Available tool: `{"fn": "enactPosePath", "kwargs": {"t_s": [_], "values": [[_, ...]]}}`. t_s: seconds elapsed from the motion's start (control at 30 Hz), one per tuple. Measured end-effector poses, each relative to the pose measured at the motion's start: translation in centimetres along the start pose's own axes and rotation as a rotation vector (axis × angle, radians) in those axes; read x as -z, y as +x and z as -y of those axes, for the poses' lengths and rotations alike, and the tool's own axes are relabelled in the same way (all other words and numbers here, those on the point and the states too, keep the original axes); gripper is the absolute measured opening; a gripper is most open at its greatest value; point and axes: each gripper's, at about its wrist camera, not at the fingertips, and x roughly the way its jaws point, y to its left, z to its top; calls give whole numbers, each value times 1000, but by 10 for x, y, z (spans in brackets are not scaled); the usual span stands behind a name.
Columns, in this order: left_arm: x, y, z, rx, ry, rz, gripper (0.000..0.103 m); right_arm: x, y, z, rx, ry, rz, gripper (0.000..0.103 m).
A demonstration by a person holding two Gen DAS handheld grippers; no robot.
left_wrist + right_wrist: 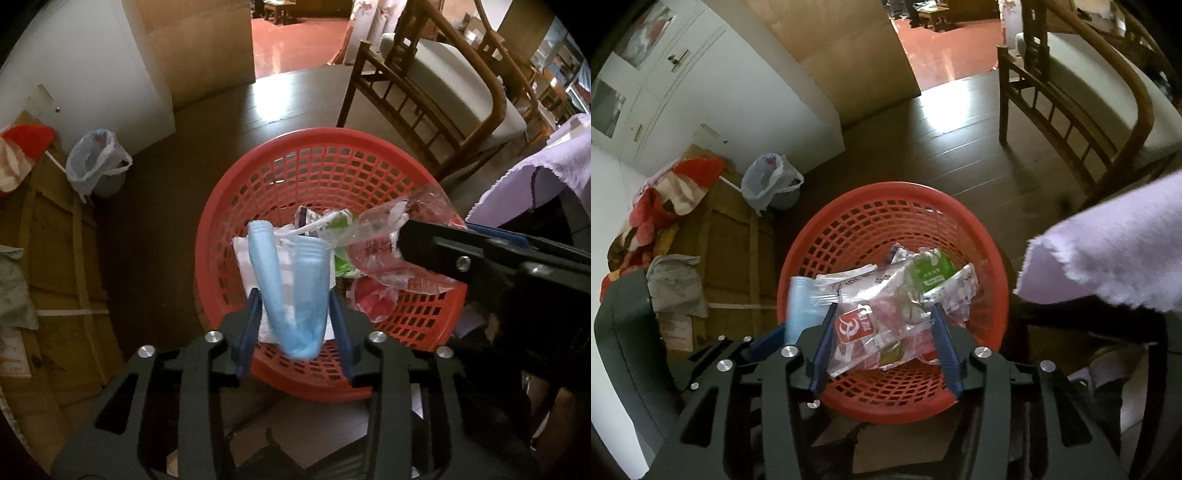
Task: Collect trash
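Observation:
A red mesh basket stands on the floor with several wrappers in it, among them a green packet. My left gripper is over the basket's near side with its jaws apart; a crushed blue plastic cup sits between them, looking loose or falling. My right gripper is over the basket with its jaws apart around a clear crinkled wrapper with a red label; the same wrapper shows beside that gripper in the left wrist view. I cannot tell if either item is still gripped.
A small bin with a white plastic bag stands by the white cabinet. Flattened cardboard lies at the left. A wooden chair stands behind the basket. A purple cloth hangs over a table edge at the right.

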Motion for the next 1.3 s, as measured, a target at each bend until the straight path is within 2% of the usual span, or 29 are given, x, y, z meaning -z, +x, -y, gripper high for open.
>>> {"fn": "enactPosePath", "kwargs": {"t_s": [0.13,0.27,0.33,0.43,0.47,0.5,0.67,0.9,1.1,1.3], "values": [[0,-4,-1,-12,-3,12,58,2,-6,1,-4,0,8,49],[2,-13,-3,-27,-10,22,65,3,-13,-1,-31,4,21,51],[4,-19,-5,-28,-7,32,68,2,-17,-4,-49,-5,31,55],[7,-29,-5,-32,0,49,71,-1,-22,-13,-18,-36,72,68],[9,-32,-5,-34,5,54,72,-1,-22,-16,25,-59,80,73],[9,-34,-6,-39,7,56,72,-1,-23,-18,52,-72,84,73],[12,-40,-7,-48,3,65,72,7,-35,-12,37,-47,86,73],[20,-48,-2,-55,10,62,72,17,-61,-2,110,-19,124,73],[30,-61,-5,-65,-14,68,75,29,-70,4,104,-3,129,73],[37,-77,-8,-87,-27,87,76,55,-82,5,98,1,118,73]]}}
